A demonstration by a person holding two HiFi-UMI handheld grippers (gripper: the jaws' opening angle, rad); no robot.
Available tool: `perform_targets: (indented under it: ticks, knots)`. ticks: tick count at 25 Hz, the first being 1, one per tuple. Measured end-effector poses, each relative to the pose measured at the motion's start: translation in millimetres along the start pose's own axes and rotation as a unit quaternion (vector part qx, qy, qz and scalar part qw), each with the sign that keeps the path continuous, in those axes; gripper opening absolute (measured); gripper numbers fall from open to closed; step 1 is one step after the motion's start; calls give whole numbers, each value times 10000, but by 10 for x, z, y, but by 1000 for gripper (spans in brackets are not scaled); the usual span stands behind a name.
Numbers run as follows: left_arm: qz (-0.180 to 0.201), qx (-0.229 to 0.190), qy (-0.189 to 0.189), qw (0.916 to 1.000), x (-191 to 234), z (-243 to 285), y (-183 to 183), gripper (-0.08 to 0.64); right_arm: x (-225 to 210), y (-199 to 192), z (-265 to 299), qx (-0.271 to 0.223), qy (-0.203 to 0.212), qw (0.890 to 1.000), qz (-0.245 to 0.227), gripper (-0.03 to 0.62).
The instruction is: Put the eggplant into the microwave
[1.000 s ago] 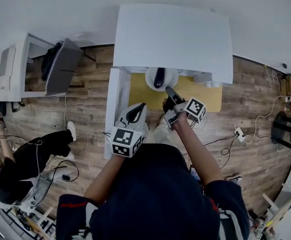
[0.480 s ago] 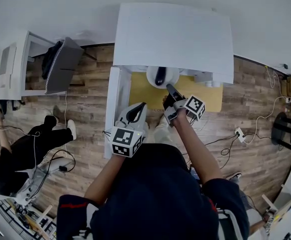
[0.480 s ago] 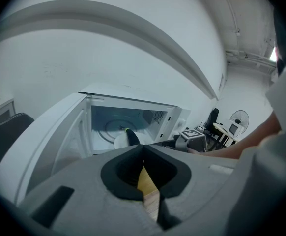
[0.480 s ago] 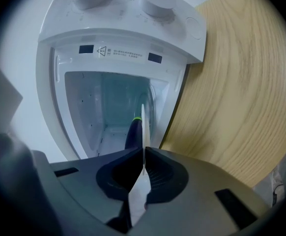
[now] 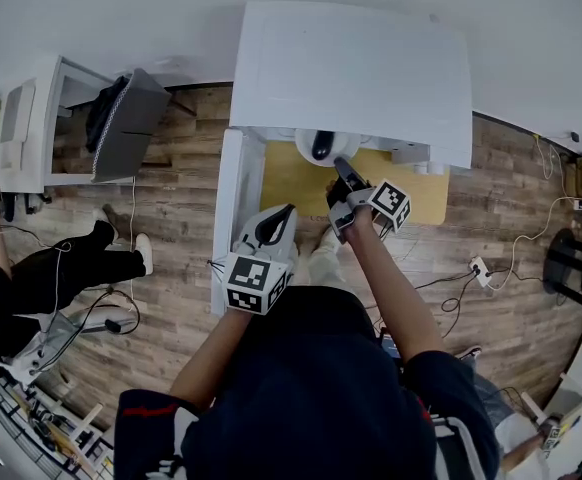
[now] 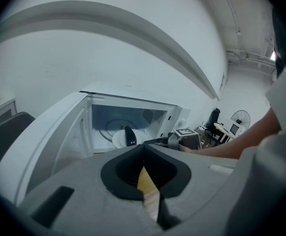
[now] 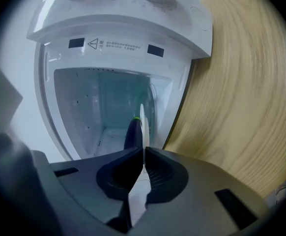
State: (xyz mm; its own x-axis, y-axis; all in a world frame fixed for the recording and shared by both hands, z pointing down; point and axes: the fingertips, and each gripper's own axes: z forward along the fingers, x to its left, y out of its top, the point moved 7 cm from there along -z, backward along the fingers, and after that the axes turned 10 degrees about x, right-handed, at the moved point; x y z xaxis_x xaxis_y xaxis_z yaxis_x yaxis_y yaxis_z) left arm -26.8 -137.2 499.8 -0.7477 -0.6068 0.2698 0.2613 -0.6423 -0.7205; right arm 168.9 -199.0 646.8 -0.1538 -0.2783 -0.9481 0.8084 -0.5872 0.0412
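Note:
The white microwave [image 5: 351, 68] stands on a yellow-wood table [image 5: 416, 196], its door [image 5: 226, 213] swung open to the left. A dark purple eggplant [image 5: 320, 146] lies on a white plate [image 5: 301, 150] at the mouth of the cavity. My right gripper [image 5: 339, 168] is shut on the plate's near rim. In the right gripper view the plate [image 7: 142, 119] shows edge-on between the jaws, with the eggplant [image 7: 132, 132] just to its left. My left gripper [image 5: 271, 230] hangs shut and empty beside the door. The left gripper view shows the eggplant [image 6: 129, 135] inside the cavity.
A person [image 5: 41, 288] sits on the wood floor at the left among cables. A white shelf unit [image 5: 21, 133] and a grey chair [image 5: 121, 133] stand at far left. More cables and a power strip [image 5: 478, 265] lie to the right.
My right gripper has pushed forward, carrying the plate with the eggplant farther under the microwave's top edge. The left gripper has stayed in place. The person on the floor shifted.

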Motion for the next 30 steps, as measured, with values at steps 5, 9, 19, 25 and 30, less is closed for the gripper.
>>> perform_targets:
  ticks: [5, 9, 19, 25, 30]
  knots:
    - [-64, 3, 29, 10000, 5, -29, -27, 14, -3, 33, 68, -1, -8, 10000, -1, 21]
    - [-91, 5, 36, 10000, 7, -43, -64, 14, 4, 61, 126, -37, -12, 10000, -14, 20]
    - [-123, 23, 23, 9999, 6, -47, -73, 14, -8, 113, 205, -168, -21, 9998, 72, 20]
    - [-121, 31, 24, 9999, 0, -46, -75, 14, -14, 165, 237, -180, -23, 9998, 15, 20]
    - [-123, 64, 50, 9999, -11, -71, -128, 14, -37, 148, 227, -150, 15, 9999, 51, 21]
